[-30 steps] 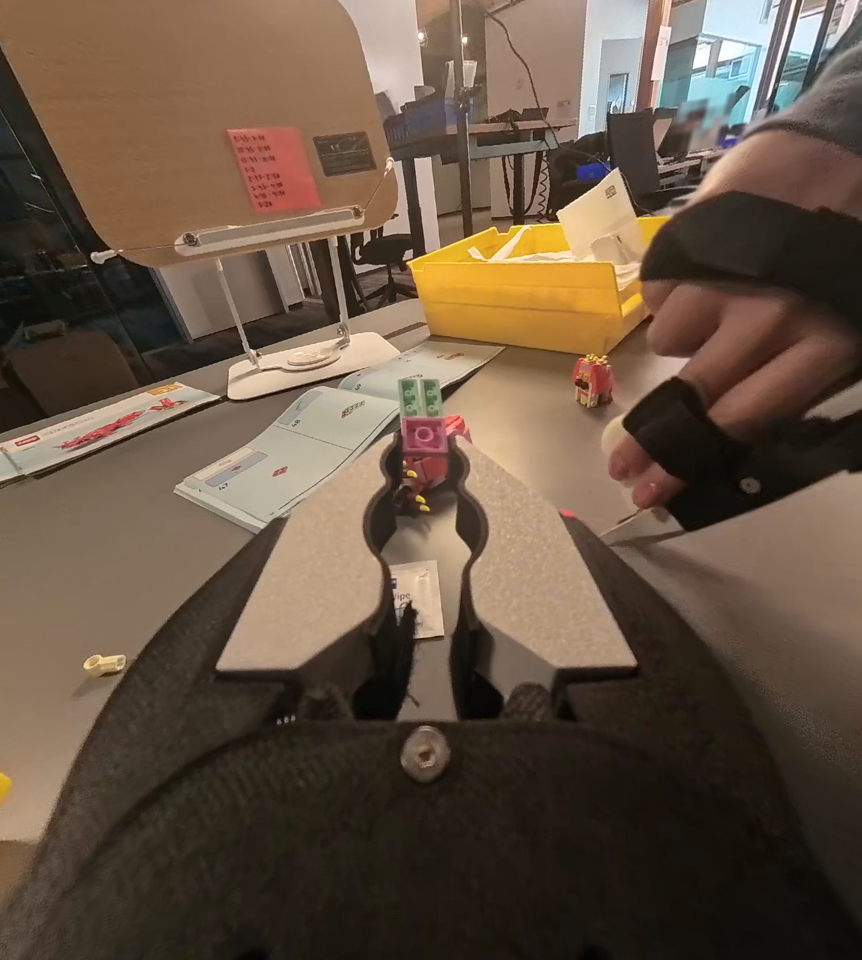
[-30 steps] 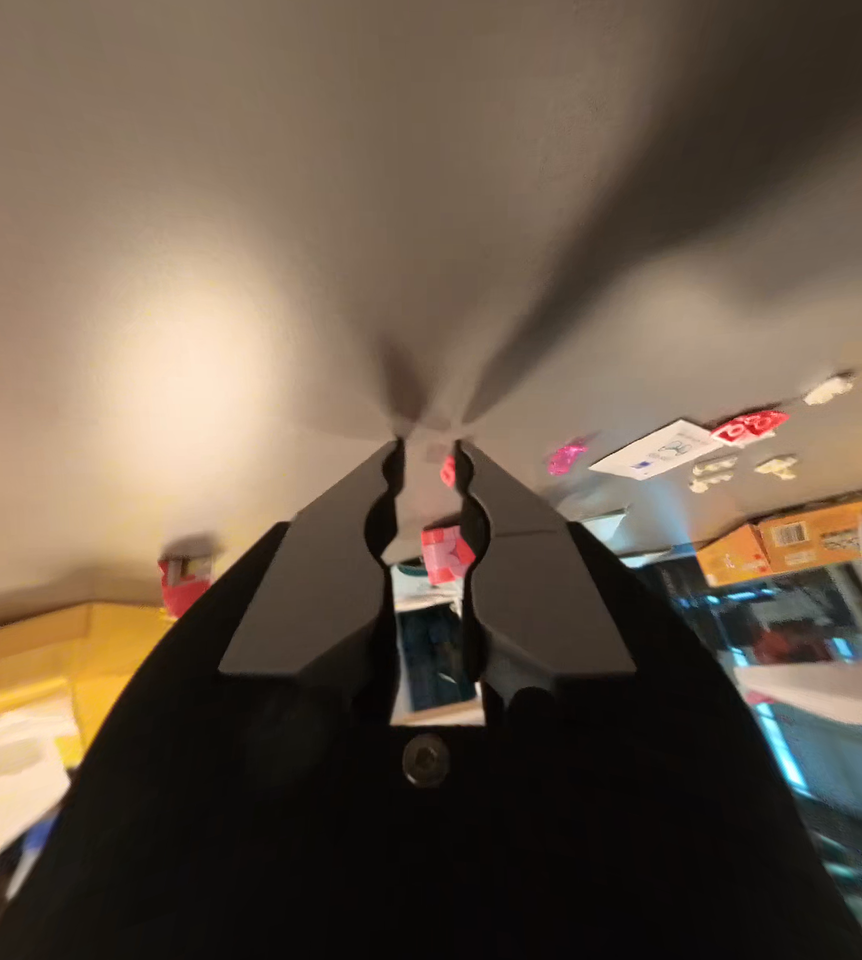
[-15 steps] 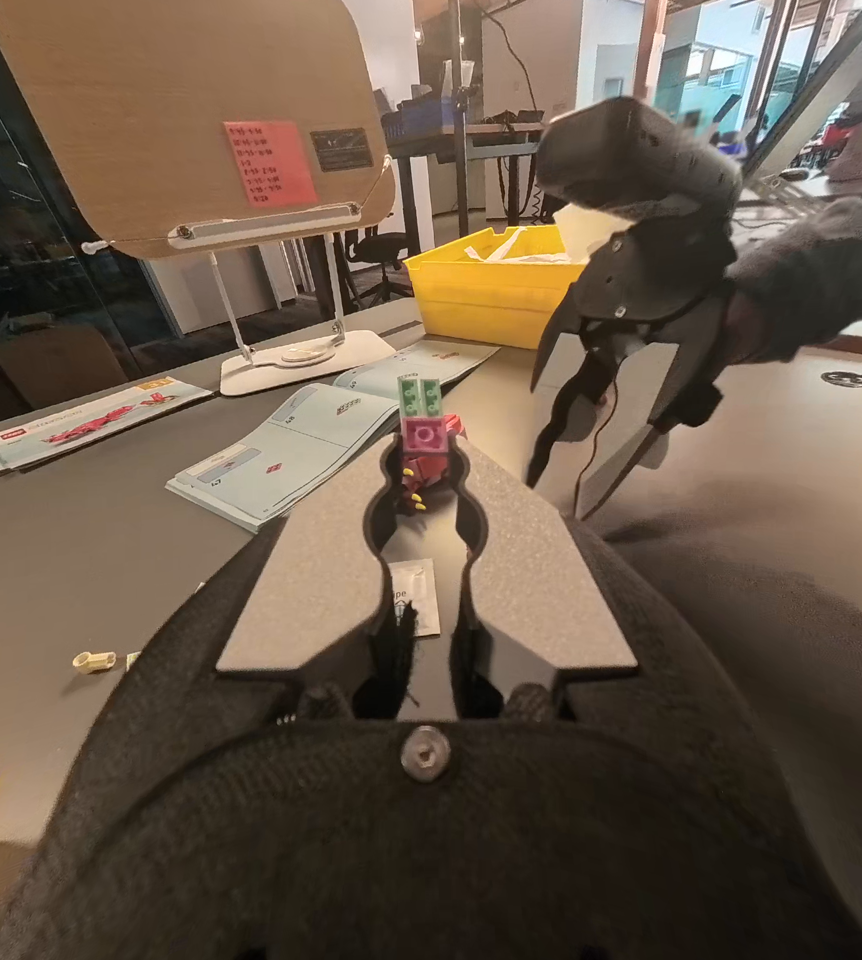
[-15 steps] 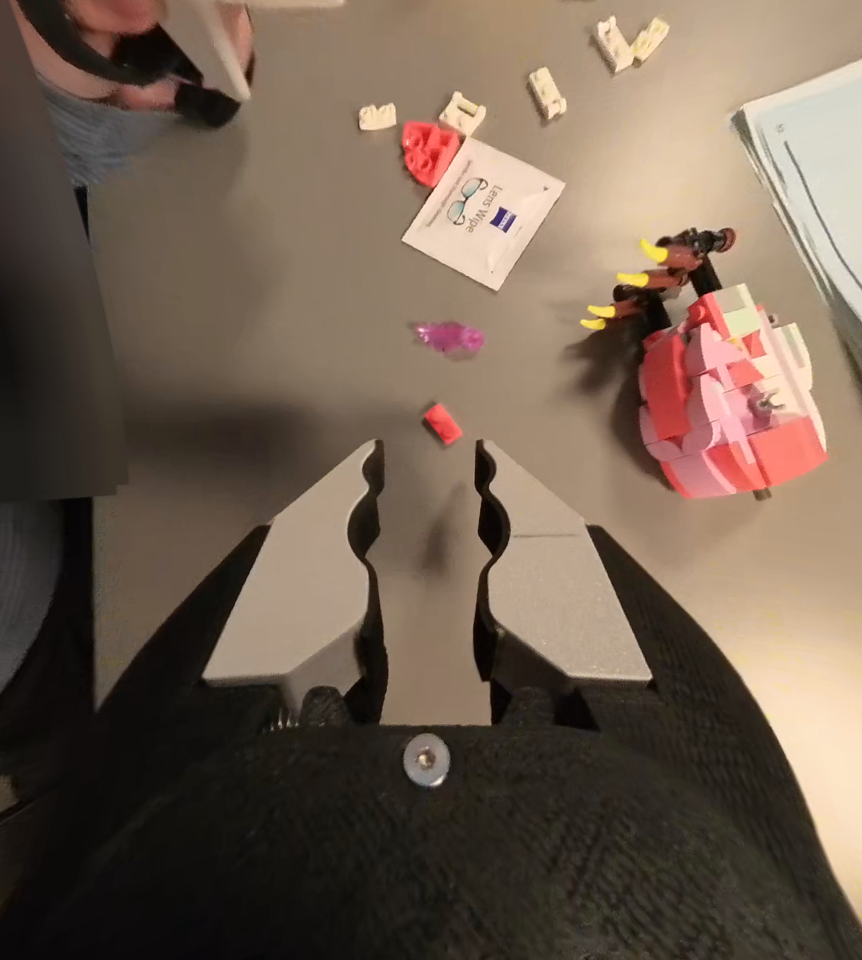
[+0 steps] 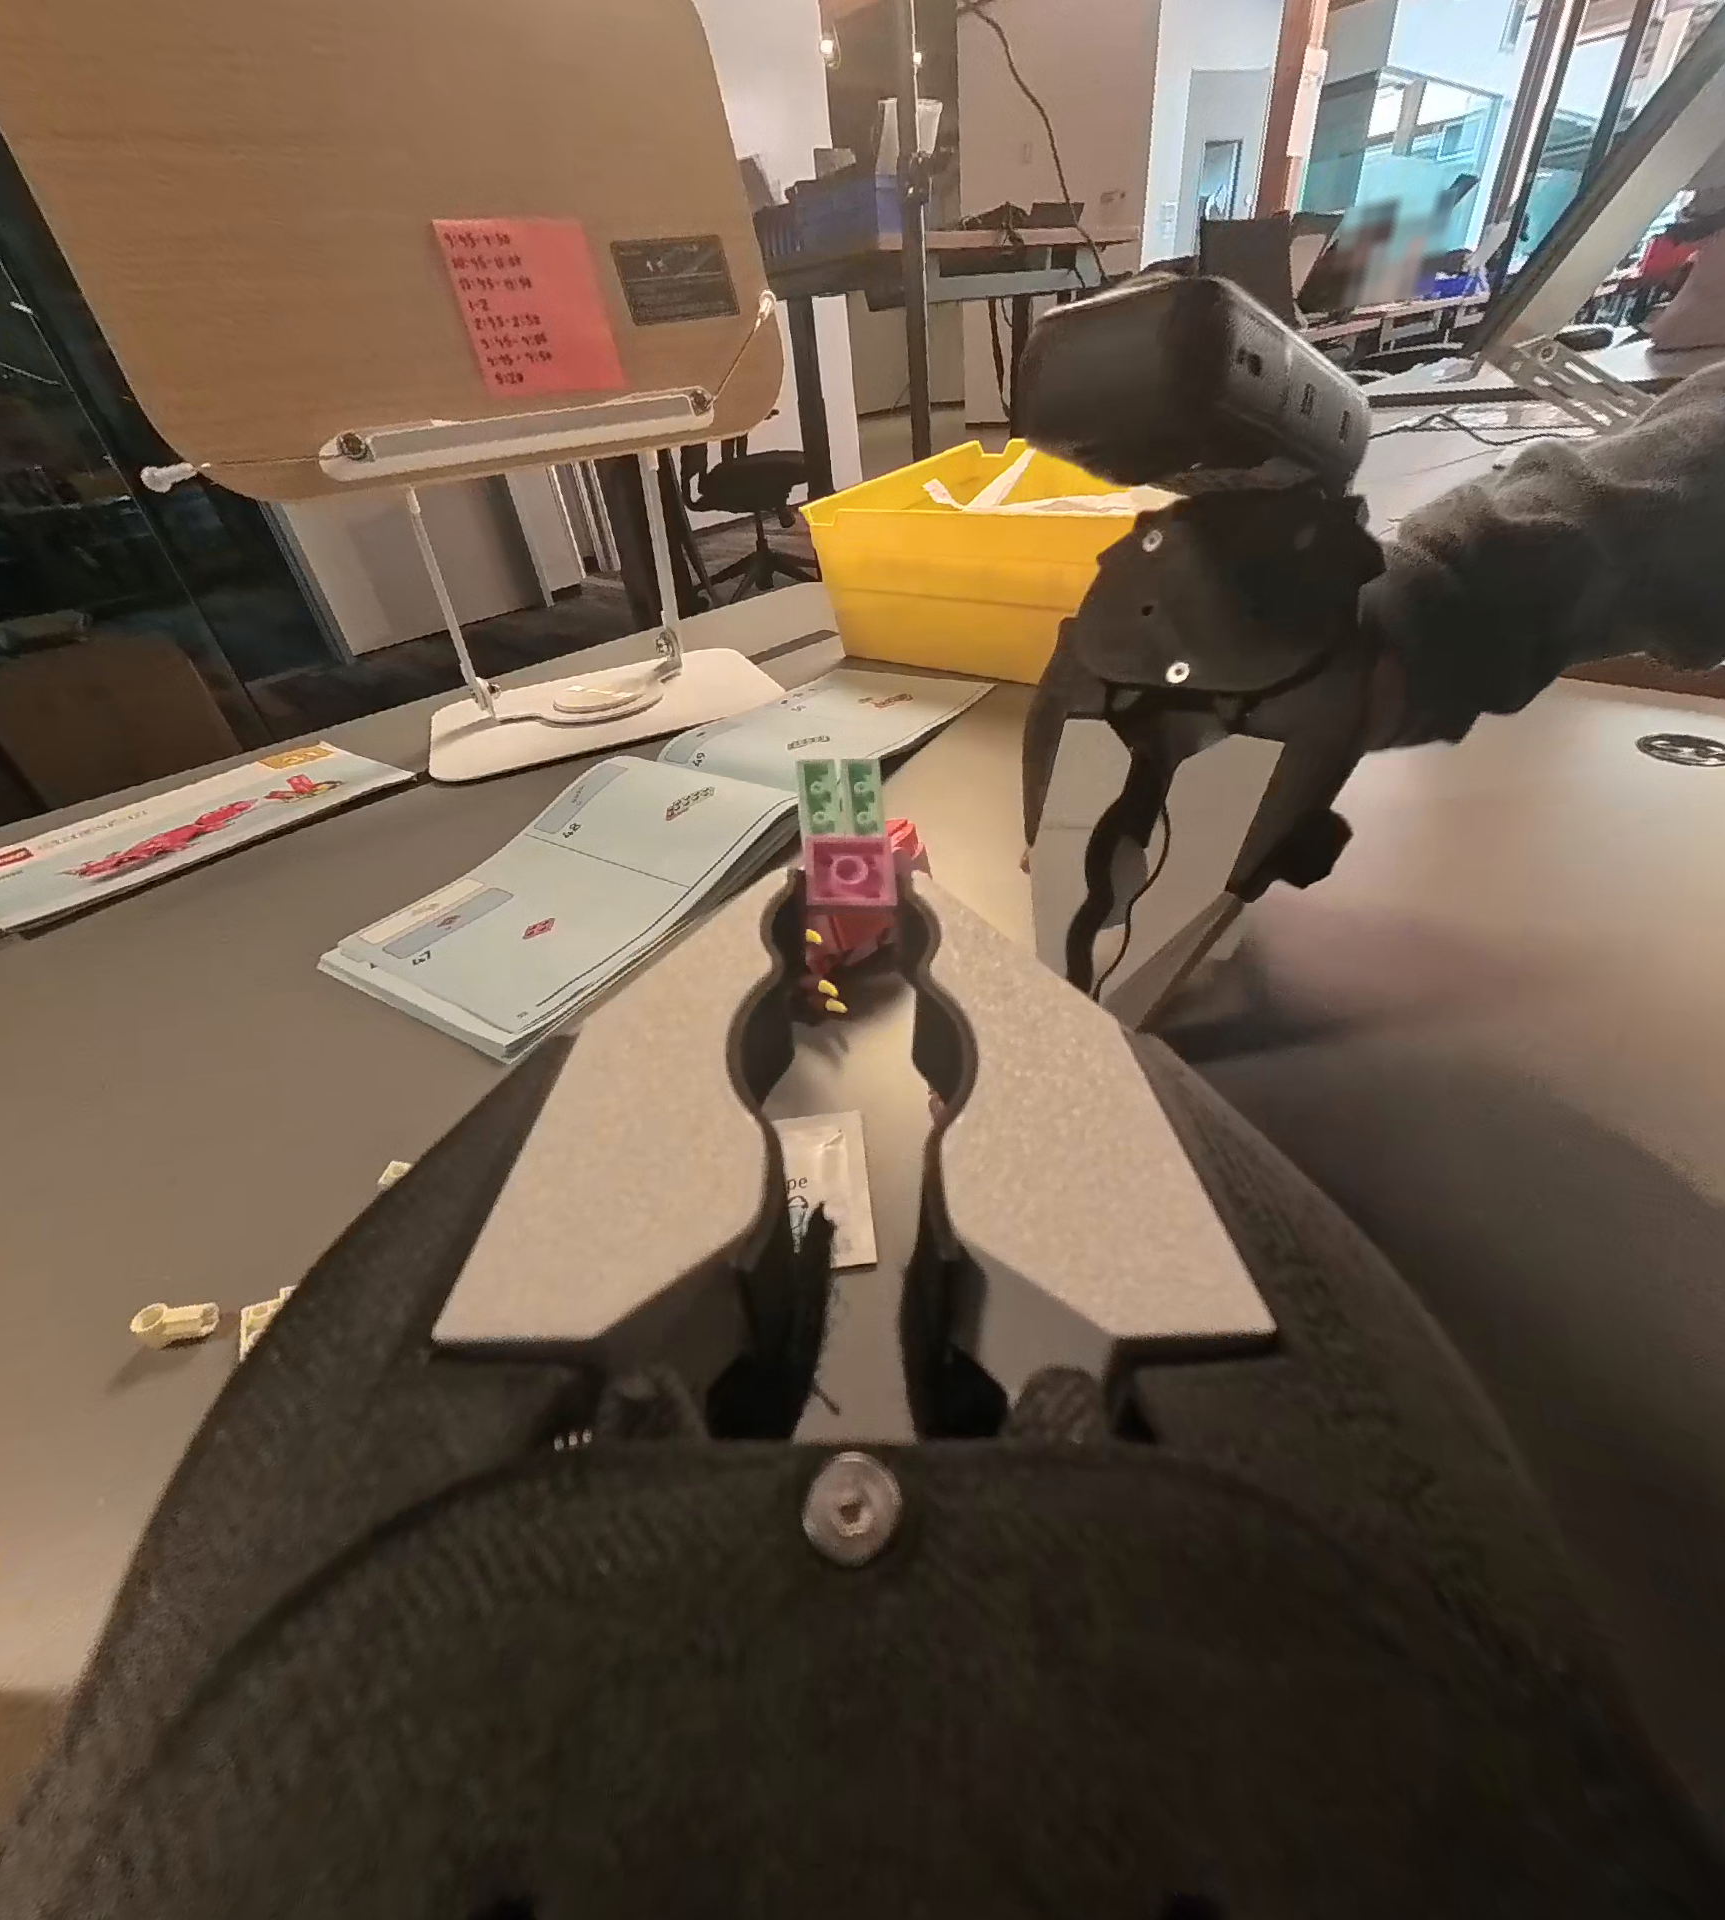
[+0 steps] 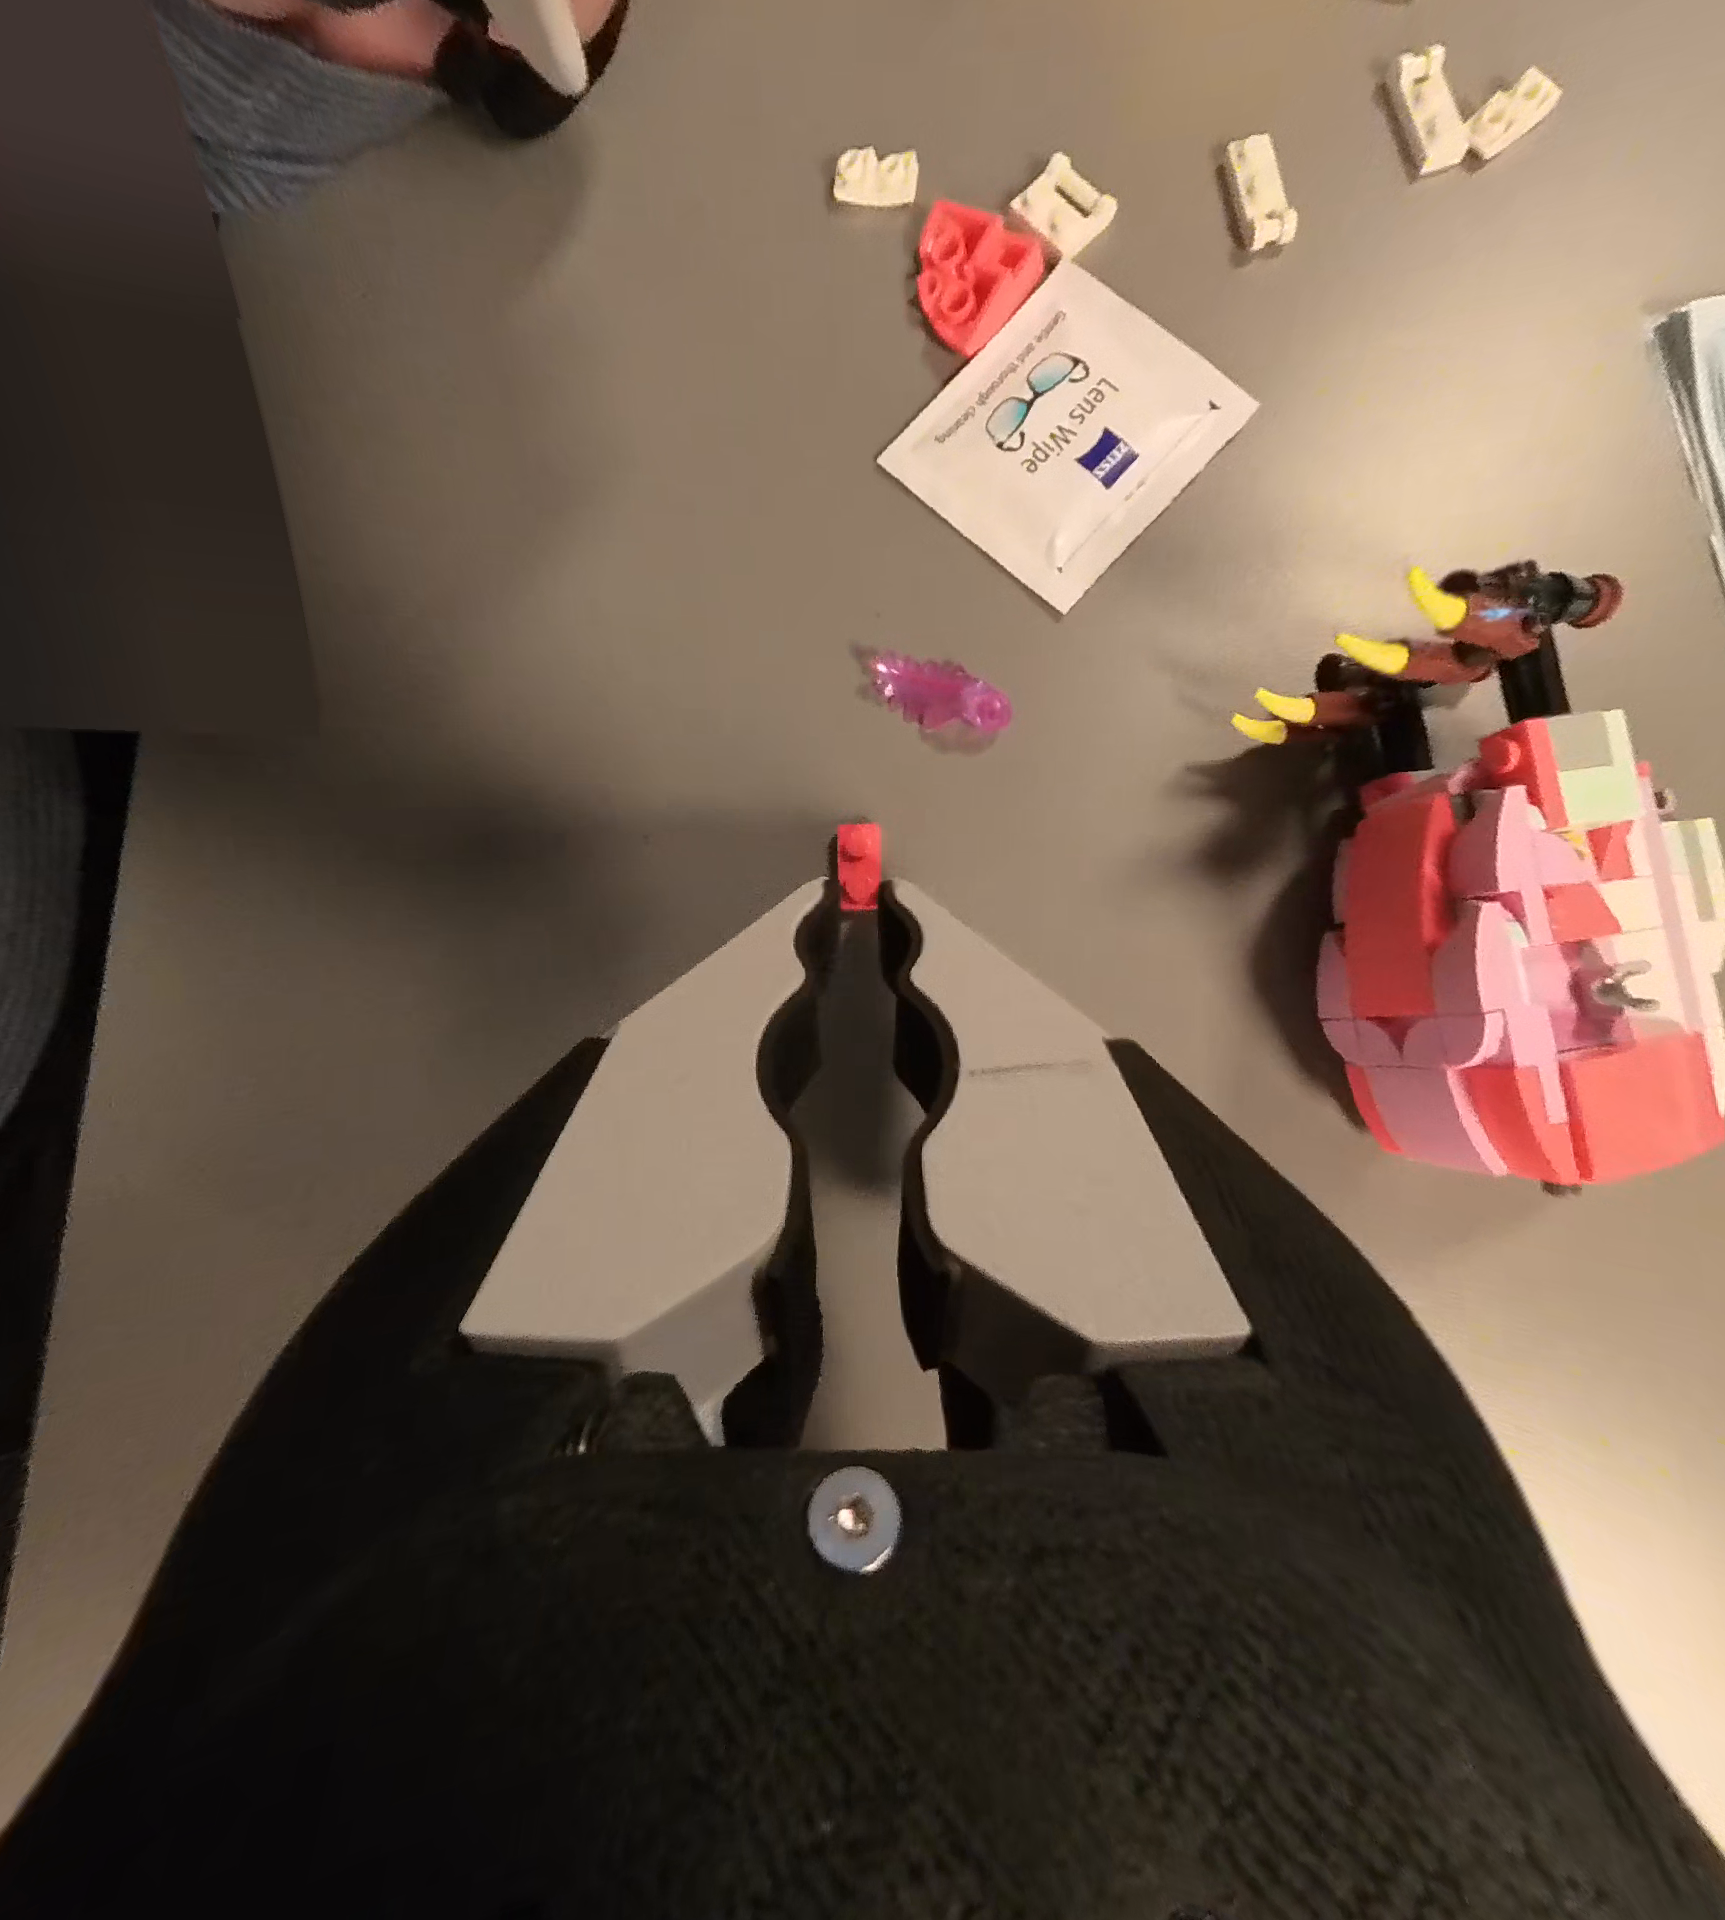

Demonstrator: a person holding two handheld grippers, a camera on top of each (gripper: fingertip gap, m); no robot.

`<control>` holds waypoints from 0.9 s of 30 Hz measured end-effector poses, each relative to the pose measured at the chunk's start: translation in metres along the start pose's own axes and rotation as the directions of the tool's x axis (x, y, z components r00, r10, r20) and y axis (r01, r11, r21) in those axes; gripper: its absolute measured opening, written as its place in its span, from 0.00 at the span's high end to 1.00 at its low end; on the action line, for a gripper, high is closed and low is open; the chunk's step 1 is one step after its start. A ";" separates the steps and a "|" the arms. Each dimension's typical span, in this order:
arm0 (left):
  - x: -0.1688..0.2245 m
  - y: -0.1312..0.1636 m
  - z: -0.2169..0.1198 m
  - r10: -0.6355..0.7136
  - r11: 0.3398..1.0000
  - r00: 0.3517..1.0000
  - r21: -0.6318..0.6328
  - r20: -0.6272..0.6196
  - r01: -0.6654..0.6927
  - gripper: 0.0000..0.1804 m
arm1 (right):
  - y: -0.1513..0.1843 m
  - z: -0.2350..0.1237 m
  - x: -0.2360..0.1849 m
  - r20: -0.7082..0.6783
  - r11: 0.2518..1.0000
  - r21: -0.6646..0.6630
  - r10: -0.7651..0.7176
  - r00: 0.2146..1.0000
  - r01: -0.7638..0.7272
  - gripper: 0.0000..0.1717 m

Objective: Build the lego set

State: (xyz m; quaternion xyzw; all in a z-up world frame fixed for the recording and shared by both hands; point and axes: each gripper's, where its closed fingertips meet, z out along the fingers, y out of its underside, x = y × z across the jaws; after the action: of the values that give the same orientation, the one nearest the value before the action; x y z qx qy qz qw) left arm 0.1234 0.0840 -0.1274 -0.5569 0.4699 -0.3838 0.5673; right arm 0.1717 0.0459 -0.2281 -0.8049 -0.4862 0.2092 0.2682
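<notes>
grey table (image 5: 162,1091), yellow bin (image 5: 951,582) of white papers (image 5: 1024,494)

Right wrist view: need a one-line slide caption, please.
Right gripper pinches a small red brick at its fingertips above the grey table, a pink-and-red brick model lying to its right.

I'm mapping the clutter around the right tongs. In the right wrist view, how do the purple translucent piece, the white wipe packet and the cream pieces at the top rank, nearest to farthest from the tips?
1. Purple translucent piece, just ahead of the right tongs.
2. White wipe packet, farther ahead, slightly right.
3. Cream pieces, along the top edge.
</notes>
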 end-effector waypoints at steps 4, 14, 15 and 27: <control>-0.001 -0.002 -0.001 -0.007 1.000 1.000 0.009 0.004 0.007 0.92 | -0.003 -0.004 0.003 -0.056 0.995 -0.068 -0.081 0.995 0.077 0.98; -0.001 -0.002 -0.002 -0.008 1.000 1.000 0.009 0.002 0.008 0.92 | 0.002 -0.020 0.013 0.193 -0.129 -0.750 -0.981 0.028 0.649 0.98; -0.001 -0.002 -0.002 -0.009 1.000 1.000 0.008 0.000 0.009 0.92 | 0.004 -0.017 0.008 0.244 -0.191 -0.740 -0.970 -0.008 0.645 0.98; 0.002 -0.001 -0.001 -0.017 1.000 1.000 -0.003 -0.020 0.017 0.92 | 0.002 -0.001 -0.027 0.394 -0.396 -0.619 -0.904 -0.168 0.679 0.98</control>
State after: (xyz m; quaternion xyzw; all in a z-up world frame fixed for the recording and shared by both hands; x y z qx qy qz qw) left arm 0.1227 0.0818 -0.1261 -0.5580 0.4712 -0.3935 0.5583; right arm 0.1621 0.0208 -0.2263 -0.1921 -0.8963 -0.3926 0.0744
